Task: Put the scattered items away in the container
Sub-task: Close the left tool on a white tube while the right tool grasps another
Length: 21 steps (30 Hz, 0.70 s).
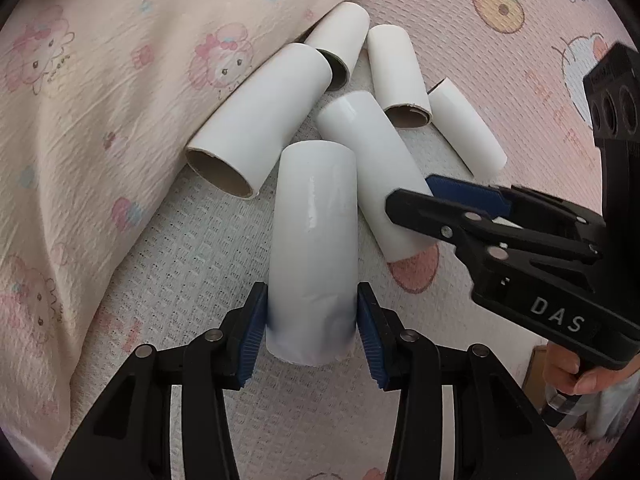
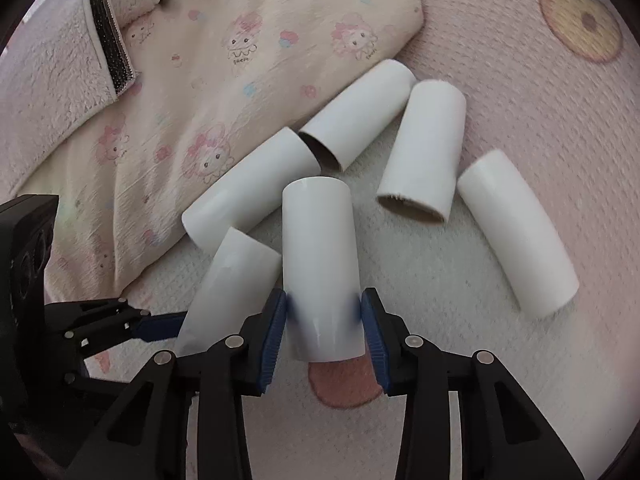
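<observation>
On the bed (image 1: 200, 264), left claw (image 1: 311, 320) clamped on a white tube (image 1: 314, 240) stretching toward twelve o'clock. Right claw (image 2: 324, 316) likewise gripping another tube (image 2: 320, 264), five more scattered around.

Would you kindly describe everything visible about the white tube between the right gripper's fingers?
The white tube is a smooth, slightly glossy white cylinder, seemingly coated cardboard, lying on the quilted pink bedspread. The right gripper clamps its near end, blue pads on both sides. Its left side meets the neighbouring tube that the left gripper holds.
</observation>
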### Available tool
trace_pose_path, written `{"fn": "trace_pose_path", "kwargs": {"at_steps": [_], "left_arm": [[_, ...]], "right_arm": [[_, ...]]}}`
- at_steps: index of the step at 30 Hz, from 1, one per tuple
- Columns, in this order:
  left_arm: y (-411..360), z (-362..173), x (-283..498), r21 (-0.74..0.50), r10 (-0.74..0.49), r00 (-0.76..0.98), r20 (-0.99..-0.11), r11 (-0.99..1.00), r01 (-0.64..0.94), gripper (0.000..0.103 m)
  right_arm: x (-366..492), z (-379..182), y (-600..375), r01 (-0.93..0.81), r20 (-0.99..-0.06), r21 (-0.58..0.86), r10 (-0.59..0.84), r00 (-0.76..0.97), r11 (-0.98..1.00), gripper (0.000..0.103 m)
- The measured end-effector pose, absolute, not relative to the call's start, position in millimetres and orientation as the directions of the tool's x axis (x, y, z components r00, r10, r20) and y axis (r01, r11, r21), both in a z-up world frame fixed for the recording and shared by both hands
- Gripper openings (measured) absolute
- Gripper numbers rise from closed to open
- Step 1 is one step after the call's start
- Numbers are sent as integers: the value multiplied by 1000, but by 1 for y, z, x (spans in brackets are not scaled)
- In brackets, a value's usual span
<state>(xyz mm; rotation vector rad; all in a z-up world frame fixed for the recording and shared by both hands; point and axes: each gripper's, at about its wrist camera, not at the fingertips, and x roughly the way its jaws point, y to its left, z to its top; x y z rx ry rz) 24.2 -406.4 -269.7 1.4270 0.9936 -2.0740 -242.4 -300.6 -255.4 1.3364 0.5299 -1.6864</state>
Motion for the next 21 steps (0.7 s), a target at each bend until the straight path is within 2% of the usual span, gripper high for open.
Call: {"fn": "trace_pose_path", "kwargs": {"at_steps": [10,21], "left_arm": [[-387,-274,23,-315,101,-361,-927,-732,604,48],[-384,-256,-22,-207,8,-322,-947,-782,588,54]], "right_arm": [[-234,-248,-238,785,-953,150,-300,-48,-601,36],[-247,-252,-228,756,-970,124,-239,-44,-642,37]]}}
